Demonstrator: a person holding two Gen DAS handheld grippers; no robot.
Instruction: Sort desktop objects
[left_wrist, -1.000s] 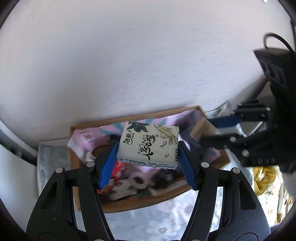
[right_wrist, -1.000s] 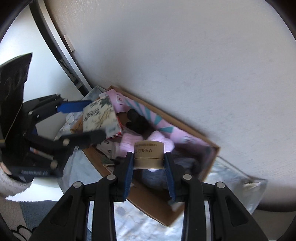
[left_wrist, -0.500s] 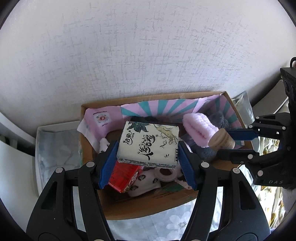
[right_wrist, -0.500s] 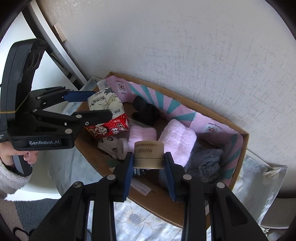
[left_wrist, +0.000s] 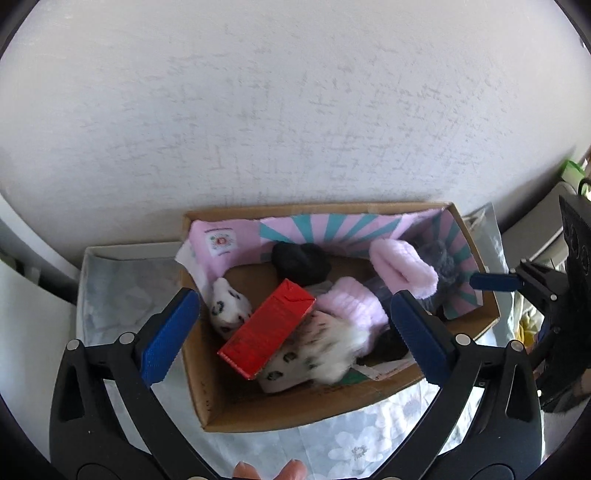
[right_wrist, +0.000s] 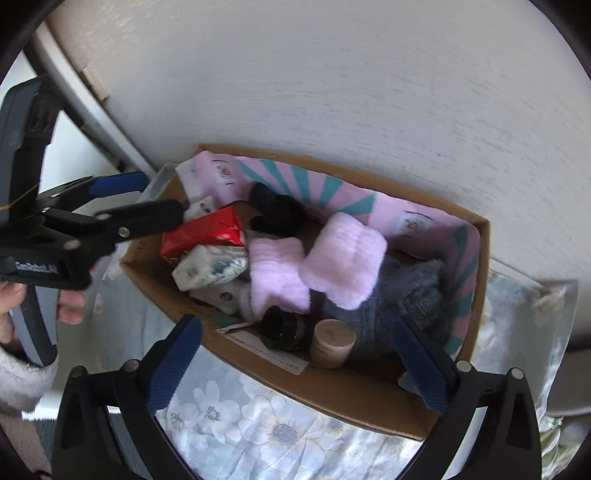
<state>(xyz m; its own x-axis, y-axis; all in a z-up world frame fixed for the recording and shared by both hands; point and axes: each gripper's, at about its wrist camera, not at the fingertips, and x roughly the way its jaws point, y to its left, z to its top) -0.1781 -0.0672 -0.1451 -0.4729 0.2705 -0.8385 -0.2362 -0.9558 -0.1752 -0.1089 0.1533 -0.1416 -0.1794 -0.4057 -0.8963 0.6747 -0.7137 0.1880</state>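
Observation:
A cardboard box (left_wrist: 291, 413) (right_wrist: 369, 398) stands against the wall on a flowered cloth. My left gripper (left_wrist: 295, 332) is open and empty above it. The white tissue pack (right_wrist: 210, 266) lies in the box beside the red carton (left_wrist: 266, 328) (right_wrist: 203, 232); in the left wrist view it shows as a white blur (left_wrist: 328, 347). My right gripper (right_wrist: 295, 369) is open and empty over the box's near edge. The tan jar (right_wrist: 332, 343) stands inside by a black ring (right_wrist: 282, 326). Pink socks (left_wrist: 402, 269) (right_wrist: 343, 258) and a black sock (left_wrist: 301, 260) also lie inside.
The textured white wall (left_wrist: 295, 110) rises right behind the box. The flowered cloth (right_wrist: 236, 417) covers the surface in front. A grey fluffy item (right_wrist: 399, 302) fills the box's right side. A hand (right_wrist: 70, 306) holds the left gripper at the left.
Both grippers opened. The tissue pack dropped from the left gripper into the box, and the tan jar dropped from the right gripper into the box's near corner.

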